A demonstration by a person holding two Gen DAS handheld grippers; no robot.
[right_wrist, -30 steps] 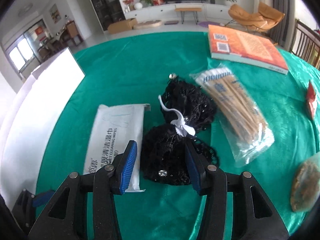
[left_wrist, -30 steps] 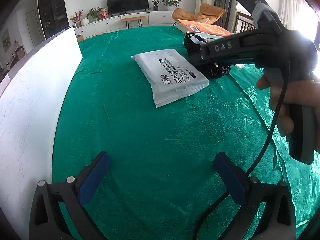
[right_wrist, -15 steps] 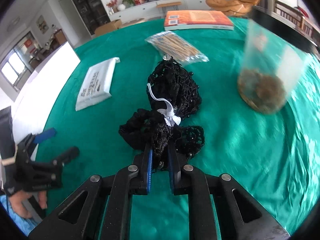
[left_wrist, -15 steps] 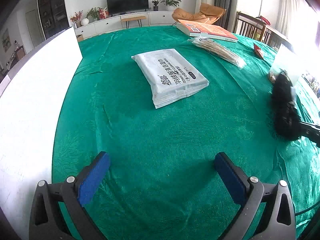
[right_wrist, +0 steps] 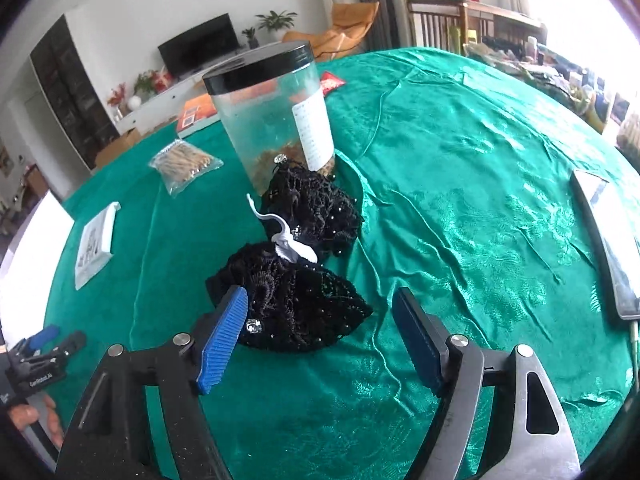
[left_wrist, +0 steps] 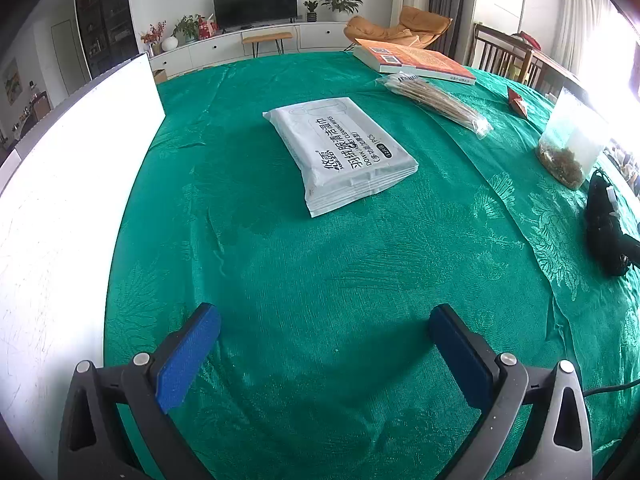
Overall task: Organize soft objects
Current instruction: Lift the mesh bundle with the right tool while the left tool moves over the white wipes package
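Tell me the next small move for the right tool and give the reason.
Probably draw the right tool straight back. Its jaws have just been opening and now stand wide, pads off the black lace garment, which lies on the green tablecloth against the clear jar. That looks like a finished placement. The white wipes pack remains for the open left tool.

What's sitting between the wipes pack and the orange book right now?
In the left wrist view, the clear bag of sticks lies between the wipes pack and the orange book, on the green cloth.
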